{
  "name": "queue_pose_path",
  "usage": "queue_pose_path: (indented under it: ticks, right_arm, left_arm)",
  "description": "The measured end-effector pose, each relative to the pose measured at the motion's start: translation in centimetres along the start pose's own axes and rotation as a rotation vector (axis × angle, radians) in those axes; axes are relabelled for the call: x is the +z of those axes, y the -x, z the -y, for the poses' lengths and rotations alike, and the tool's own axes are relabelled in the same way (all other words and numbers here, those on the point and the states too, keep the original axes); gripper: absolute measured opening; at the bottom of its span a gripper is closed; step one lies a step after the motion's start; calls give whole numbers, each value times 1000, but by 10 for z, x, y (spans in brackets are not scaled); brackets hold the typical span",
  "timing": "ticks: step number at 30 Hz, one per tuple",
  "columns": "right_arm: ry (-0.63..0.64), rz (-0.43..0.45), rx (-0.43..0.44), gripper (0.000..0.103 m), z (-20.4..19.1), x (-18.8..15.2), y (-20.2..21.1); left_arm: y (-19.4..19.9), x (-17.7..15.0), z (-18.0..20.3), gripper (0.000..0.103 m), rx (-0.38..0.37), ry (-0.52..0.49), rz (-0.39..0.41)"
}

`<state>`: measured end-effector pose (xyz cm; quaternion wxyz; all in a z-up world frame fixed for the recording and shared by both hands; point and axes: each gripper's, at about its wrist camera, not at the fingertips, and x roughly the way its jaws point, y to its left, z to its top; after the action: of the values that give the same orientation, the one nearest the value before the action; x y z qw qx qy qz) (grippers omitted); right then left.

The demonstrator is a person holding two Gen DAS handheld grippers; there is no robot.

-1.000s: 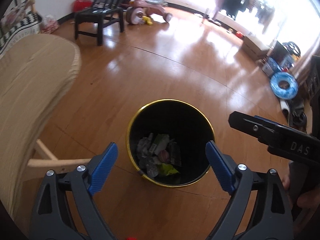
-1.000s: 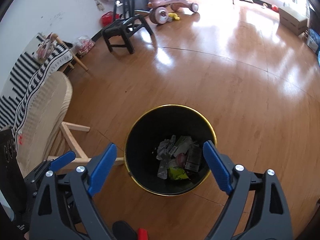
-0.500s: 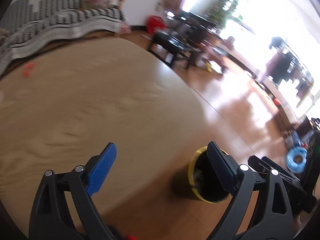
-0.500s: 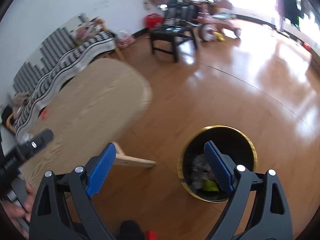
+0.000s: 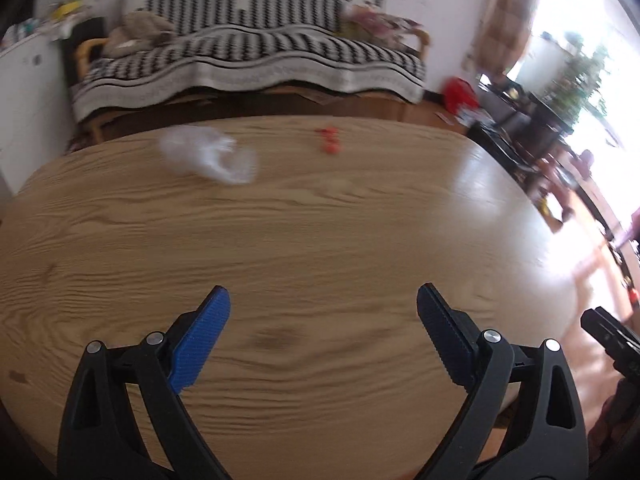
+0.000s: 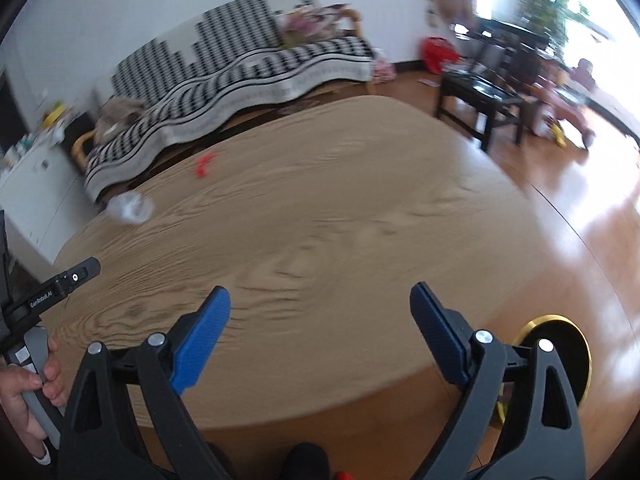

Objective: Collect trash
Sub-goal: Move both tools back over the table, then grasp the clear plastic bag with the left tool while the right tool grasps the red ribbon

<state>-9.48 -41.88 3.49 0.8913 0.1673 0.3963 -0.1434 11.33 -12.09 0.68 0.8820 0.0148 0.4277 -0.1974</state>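
Note:
A crumpled clear plastic wrapper (image 5: 210,158) lies on the far left part of the oval wooden table (image 5: 320,240); the right wrist view shows the wrapper (image 6: 130,208) too. Small red scraps (image 5: 329,142) lie further right near the far edge, and those scraps (image 6: 204,164) also show from the right. My left gripper (image 5: 322,320) hangs open over the near part of the table, nothing between its blue pads. My right gripper (image 6: 320,320) is open and empty above the table's near edge. The black bin with a gold rim (image 6: 560,344) stands on the floor, partly behind the right finger.
A sofa with a black-and-white cover (image 5: 248,60) stands behind the table. A black chair (image 6: 480,100) and toys sit on the shiny wooden floor at right. A hand (image 6: 24,392) holds the left gripper's handle. A white cabinet (image 5: 24,92) is at far left.
Both grippers swung up and away from above the bin to over the table. The bin has slid to the lower right of the right view and left the left view. Both stayed open.

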Motion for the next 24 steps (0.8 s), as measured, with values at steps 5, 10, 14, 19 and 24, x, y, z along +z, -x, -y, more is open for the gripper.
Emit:
queue_pose_path:
  ticks: [5,10,14,19,24]
  right_arm:
    - [103,-18,43,88,-63,9,-31]
    - [148,-39,74,88,-104,15,-65]
    - [162,-55,83,88,-124,26,-101]
    - [167,-45,84,88,-142,50,-152]
    - [123,-79,77,88,-153,90,-225]
  left_arm:
    - [2,7,-52,93,61,55,17]
    - [-12,19,-79,93,102,102,25]
    - [-48,35,-87,93,116,116,19]
    - [-102,68,-95,93,104,142,-13]
    - [-144,93,-112,93,133,157,-26]
